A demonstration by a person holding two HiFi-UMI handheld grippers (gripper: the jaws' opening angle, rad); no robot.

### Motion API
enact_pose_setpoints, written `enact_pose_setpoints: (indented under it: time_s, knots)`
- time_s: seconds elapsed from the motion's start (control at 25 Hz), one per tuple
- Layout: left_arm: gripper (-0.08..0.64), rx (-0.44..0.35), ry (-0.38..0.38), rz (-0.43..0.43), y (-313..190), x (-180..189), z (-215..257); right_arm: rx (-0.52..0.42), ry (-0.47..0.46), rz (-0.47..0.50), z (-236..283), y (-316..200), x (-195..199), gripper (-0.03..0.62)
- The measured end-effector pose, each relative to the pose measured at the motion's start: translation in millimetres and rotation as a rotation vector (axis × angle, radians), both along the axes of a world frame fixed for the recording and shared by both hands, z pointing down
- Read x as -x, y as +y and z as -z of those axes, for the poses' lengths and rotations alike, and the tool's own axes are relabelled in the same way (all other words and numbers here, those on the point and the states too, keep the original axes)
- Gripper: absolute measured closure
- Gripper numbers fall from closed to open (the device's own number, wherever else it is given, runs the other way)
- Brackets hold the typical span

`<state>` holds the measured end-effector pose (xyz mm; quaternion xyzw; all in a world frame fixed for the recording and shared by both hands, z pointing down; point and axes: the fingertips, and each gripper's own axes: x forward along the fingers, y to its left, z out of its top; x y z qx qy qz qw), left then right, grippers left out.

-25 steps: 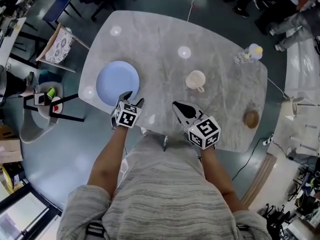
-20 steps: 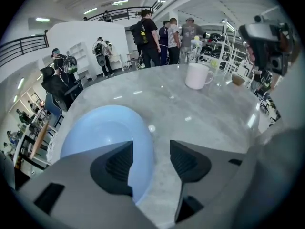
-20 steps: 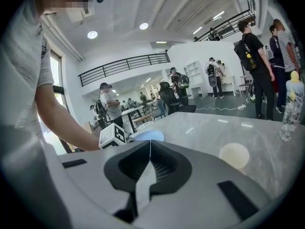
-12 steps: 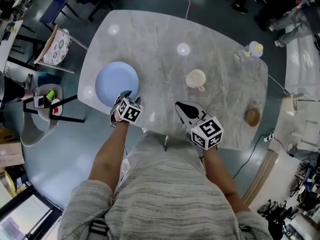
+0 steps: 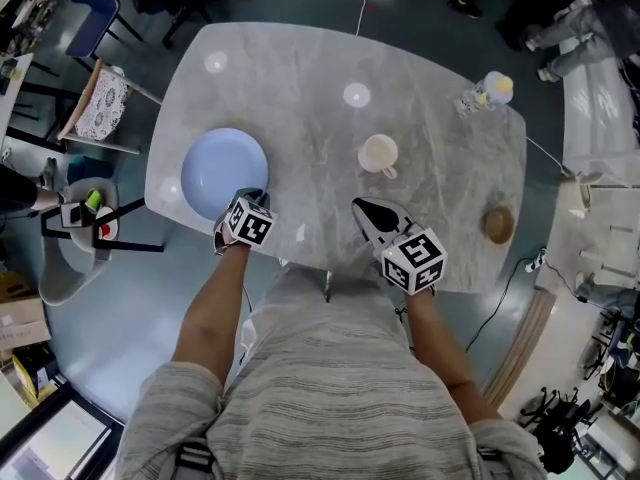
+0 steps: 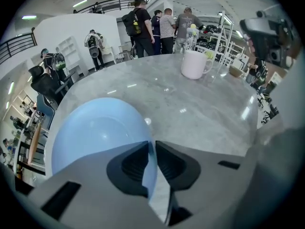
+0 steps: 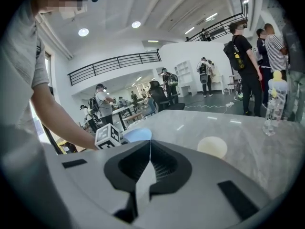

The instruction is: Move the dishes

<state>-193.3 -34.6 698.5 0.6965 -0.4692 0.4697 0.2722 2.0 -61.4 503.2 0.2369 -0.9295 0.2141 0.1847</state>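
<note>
left tool [image 5: 248, 198]: jaws apart a second ago, now clenched on the near rim
blue plate [image 5: 222, 166]: flat on the table's [image 5: 300, 78] left side, ready for lifting
right tool [image 5: 368, 209]: clenched, empty

The head view looks steeply down on the whole table [image 5: 430, 168], the left claw [image 5: 250, 197] view skims low across it from the blue plate [image 6: 90, 137] toward the mug [image 6: 194, 63], and the right claw [image 5: 361, 207] view, low too, shares both.
</note>
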Motion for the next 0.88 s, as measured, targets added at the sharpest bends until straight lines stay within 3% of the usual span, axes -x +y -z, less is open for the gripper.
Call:
enact_pose_setpoints:
  time_s: [0.2, 0.52, 0.88]
  knots:
    - [0.494, 0.02, 0.06, -0.045, 4, -25, 2, 0.028, 0.036, -0.09, -14, -23, -25, 0.572]
    - [0.478, 0.046, 0.136, -0.172, 2, -78, 6, 0.039, 0.073, -0.139, -25, -41, -48, 0.572]
    - [0.476, 0.062, 0.157, -0.394, 8, -153, 6, 0.053, 0.095, -0.199, -34, -52, -75, 0.572]
